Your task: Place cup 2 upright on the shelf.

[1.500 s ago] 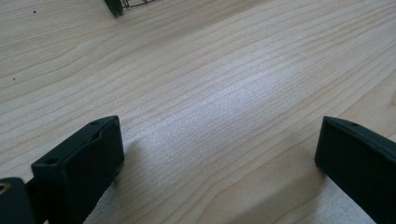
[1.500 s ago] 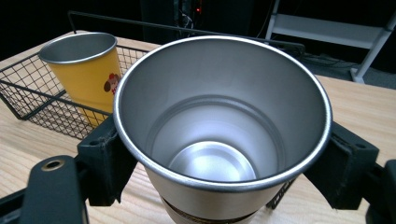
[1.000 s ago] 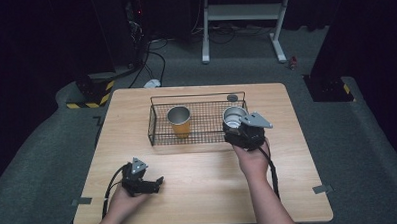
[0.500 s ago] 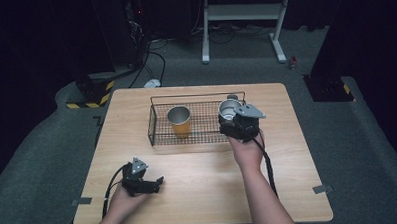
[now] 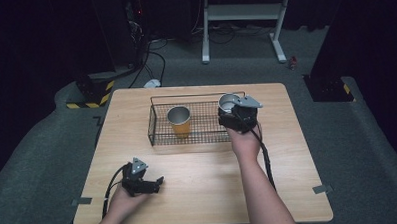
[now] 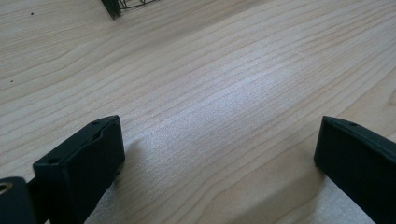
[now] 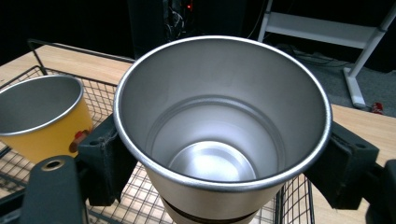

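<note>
One yellow cup (image 5: 179, 120) already stands in the wire basket (image 5: 160, 136). My right gripper (image 7: 219, 154) clamps the steel cup (image 7: 222, 121) by its sides, holding it over the basket's right end (whether its base touches the mesh, I can't quite tell). Setting down and letting go remain. My left gripper (image 5: 150, 184) rests empty, jaws apart, on the table (image 5: 209, 186).

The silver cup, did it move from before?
Yes. The silver cup, clamped in the right gripper, went toward the wire basket's far right corner.
</note>
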Available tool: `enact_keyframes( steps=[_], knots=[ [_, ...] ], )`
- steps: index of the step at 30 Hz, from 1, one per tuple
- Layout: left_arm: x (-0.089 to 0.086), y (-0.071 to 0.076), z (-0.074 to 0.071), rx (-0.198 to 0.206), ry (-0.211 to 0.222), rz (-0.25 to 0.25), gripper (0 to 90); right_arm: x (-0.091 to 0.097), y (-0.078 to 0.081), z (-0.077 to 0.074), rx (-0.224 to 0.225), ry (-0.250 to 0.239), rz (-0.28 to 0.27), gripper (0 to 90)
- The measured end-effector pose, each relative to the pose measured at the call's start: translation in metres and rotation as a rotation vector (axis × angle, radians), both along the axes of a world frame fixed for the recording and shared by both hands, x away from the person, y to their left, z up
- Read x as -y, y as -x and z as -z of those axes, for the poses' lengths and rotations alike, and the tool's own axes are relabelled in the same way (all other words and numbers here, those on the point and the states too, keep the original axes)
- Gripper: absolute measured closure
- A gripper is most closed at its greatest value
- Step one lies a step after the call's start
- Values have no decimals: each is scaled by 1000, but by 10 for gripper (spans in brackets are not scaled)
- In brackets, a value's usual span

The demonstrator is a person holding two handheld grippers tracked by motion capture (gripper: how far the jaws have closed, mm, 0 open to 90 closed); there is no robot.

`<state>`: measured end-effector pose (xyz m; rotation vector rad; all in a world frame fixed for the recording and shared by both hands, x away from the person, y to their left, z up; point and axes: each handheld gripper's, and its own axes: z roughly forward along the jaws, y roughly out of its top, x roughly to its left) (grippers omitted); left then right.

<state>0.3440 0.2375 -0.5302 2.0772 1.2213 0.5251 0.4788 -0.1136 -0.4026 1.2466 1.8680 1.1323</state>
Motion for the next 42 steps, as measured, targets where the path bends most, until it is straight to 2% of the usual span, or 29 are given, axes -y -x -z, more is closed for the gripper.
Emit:
enact_keyframes(
  steps=[9, 22, 42],
  knots=[
    [0, 0, 0, -1, 3, -2, 20, -6, -13, 2, -16, 0, 9, 187],
    [0, 0, 0, 2, -4, 2, 20, -13, -24, 17, -66, 21, 9, 186],
    [0, 0, 0, 0, 3, -4, 22, -23, -34, 43, -133, 24, -3, 186]
  ],
)
